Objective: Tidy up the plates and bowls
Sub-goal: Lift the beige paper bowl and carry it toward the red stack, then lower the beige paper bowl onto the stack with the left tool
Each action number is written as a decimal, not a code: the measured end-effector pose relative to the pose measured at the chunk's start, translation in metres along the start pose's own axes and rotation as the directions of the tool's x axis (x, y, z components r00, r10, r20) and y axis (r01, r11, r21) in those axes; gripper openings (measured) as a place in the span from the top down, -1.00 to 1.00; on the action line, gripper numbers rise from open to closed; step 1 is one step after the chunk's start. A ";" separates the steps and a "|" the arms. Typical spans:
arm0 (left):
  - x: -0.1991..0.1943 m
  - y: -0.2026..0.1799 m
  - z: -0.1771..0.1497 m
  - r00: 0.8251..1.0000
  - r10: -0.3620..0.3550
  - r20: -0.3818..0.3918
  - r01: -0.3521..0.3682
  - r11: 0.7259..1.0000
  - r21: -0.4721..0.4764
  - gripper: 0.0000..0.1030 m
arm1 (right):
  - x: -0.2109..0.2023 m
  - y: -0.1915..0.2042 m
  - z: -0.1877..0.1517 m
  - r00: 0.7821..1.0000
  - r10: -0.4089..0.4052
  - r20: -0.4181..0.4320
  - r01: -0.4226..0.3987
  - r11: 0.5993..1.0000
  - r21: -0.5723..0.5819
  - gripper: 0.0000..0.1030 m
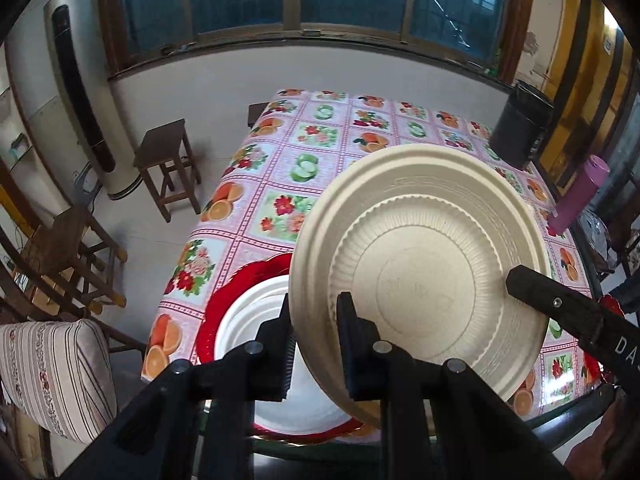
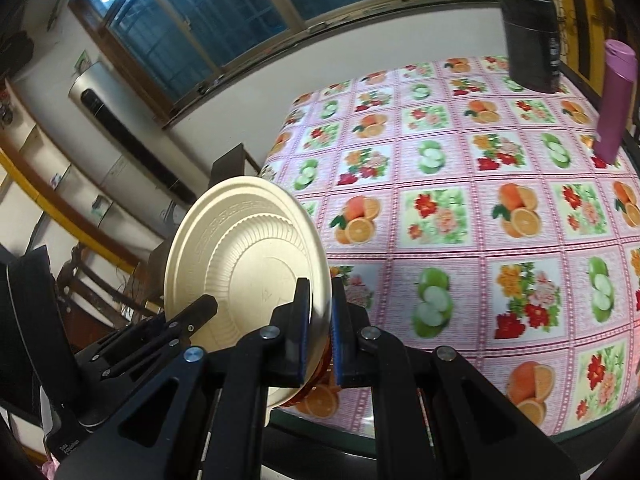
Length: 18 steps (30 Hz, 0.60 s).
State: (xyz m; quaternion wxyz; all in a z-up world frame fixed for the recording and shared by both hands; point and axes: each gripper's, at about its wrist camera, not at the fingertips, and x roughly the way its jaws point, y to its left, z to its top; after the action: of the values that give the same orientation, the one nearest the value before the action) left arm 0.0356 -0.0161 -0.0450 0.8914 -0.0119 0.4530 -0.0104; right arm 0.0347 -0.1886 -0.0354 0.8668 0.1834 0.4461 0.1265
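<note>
Cream and ribbed, the plate (image 1: 420,256) hangs tilted in the air above the near edge of the table (image 1: 320,152), pinched at its rim from both sides. The left gripper (image 1: 314,332) has its jaws closed on the plate's near-left rim, and the right gripper (image 2: 320,332) clamps the opposite rim, its fingers (image 1: 560,304) reaching in from the right in the left camera's view. Just under the plate sits a red tray (image 1: 240,280) with a white plate (image 1: 256,308) on it. The tablecloth (image 2: 460,208) is pink with fruit and flower squares. At the far right corner stand a black box (image 2: 528,40) and a purple bottle (image 2: 616,100), well apart from the plate. A wooden stool (image 1: 168,160) stands on the floor beside the table.
</note>
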 end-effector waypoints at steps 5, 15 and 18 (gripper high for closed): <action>0.003 0.013 -0.003 1.000 0.013 -0.011 -0.014 1.000 -0.028 0.58 | 0.011 0.013 -0.002 1.000 0.015 -0.022 -0.015 1.000 -0.019 0.79; 0.011 0.028 -0.012 0.999 0.029 -0.035 -0.031 0.999 -0.044 0.58 | 0.028 0.020 -0.008 0.998 0.021 -0.056 -0.023 0.999 -0.026 0.79; 0.016 0.033 -0.017 0.998 0.033 -0.052 -0.036 0.998 -0.049 0.58 | 0.035 0.023 -0.011 0.997 0.017 -0.073 -0.019 0.999 -0.031 0.79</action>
State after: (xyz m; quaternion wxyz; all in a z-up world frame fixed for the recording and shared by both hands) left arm 0.0314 0.0165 -0.0686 0.8789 -0.0263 0.4761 0.0160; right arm 0.0442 -0.1522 -0.0571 0.8517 0.1689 0.4736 0.1479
